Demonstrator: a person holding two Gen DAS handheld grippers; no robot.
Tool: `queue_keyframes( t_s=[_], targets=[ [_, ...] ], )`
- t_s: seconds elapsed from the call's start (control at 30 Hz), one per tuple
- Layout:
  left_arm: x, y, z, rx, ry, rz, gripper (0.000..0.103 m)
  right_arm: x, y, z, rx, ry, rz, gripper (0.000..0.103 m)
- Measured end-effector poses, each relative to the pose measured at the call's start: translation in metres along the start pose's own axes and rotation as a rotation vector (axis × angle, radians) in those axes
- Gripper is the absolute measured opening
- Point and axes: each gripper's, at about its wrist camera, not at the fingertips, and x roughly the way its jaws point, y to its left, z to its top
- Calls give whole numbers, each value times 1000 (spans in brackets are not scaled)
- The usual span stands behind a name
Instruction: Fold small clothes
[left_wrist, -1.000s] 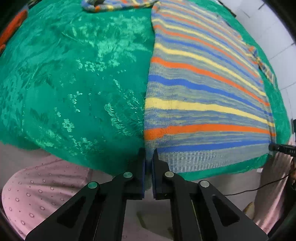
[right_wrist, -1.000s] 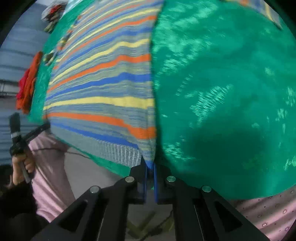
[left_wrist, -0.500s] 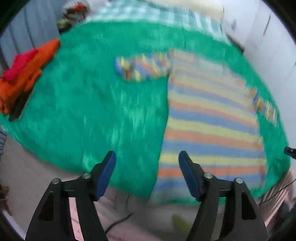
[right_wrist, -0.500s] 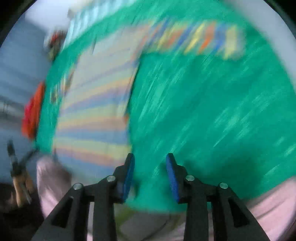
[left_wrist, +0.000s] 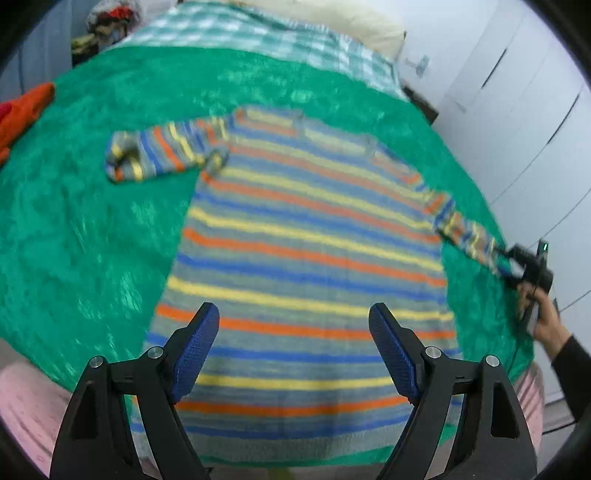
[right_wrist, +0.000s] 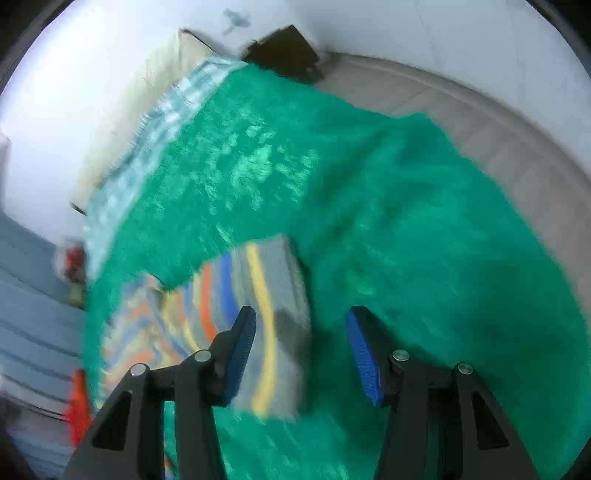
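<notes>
A striped sweater in grey, blue, orange and yellow lies flat on a green bedspread, hem toward me. Its left sleeve is bunched out to the left; its right sleeve stretches out to the right. My left gripper is open and empty above the hem. In the left wrist view my right gripper is at the right sleeve's cuff. In the right wrist view my right gripper is open, with the sleeve end lying between and under its fingers. That view is blurred.
An orange and red garment lies at the bedspread's left edge. A checked blanket and a pale pillow are at the head of the bed. White cupboard doors stand to the right. A pink dotted sheet hangs at the near edge.
Both grippers let go of the sweater's hem corners and opened. The left one pulled back above the hem. The right one moved out to the right sleeve's end.
</notes>
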Motion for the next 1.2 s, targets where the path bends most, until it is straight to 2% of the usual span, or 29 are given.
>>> queue_keyframes(
  t_s=[0.03,0.07,0.13,0.2,0.27,0.37,0.47,0.53,0.57,0.6,0.67,0.73,0.8,0.87,0.9,0.93,0.97,1.0,1.07,1.13,1.2],
  targets=[
    [5,1,-4,2,17,13,83,6,0,4,-4,26,25,5],
    [7,3,-6,3,31,30,81,7,-3,8,-14,51,4,2],
    [7,10,-12,1,20,42,81,-7,5,8,-75,40,-36,1],
    [4,17,-17,-18,7,54,82,-27,9,8,-146,-5,-178,1],
    [12,23,-21,-33,34,69,82,-27,8,7,-165,2,-261,1],
    [21,32,-19,-31,71,112,79,-17,11,4,-165,24,-335,1],
    [9,58,0,-41,35,149,80,-13,19,0,-183,13,-369,2],
    [-4,94,25,-80,-19,165,88,-19,16,-5,-175,15,-371,30],
    [-5,116,39,-107,-36,166,99,-26,22,-10,-189,3,-371,52],
    [-3,141,53,-146,-49,172,99,-36,26,-18,-215,-18,-367,59],
    [9,192,83,-260,-74,190,96,-61,46,-35,-304,-67,-357,59],
    [26,209,106,-272,-75,183,96,-78,65,-60,-366,-64,-318,60],
    [51,202,133,-174,-51,235,96,-82,76,-85,-385,-34,-281,60],
    [74,186,152,-55,-52,335,96,-82,86,-110,-396,-1,-248,60],
    [85,179,157,0,-55,375,87,-76,92,-116,-397,6,-245,60],
    [93,174,160,44,-53,400,71,-72,97,-125,-397,16,-244,60],
    [101,176,161,56,-25,404,10,-73,96,-134,-396,23,-243,60],
    [103,189,162,-10,4,376,7,-72,96,-142,-392,34,-243,60],
    [82,226,148,-232,-77,327,5,-71,93,-151,-373,44,-242,60],
    [67,268,129,-439,-114,261,4,-72,89,-156,-357,33,-246,60],
    [64,297,112,-556,-117,235,3,-75,81,-159,-352,19,-257,60]
  ],
)
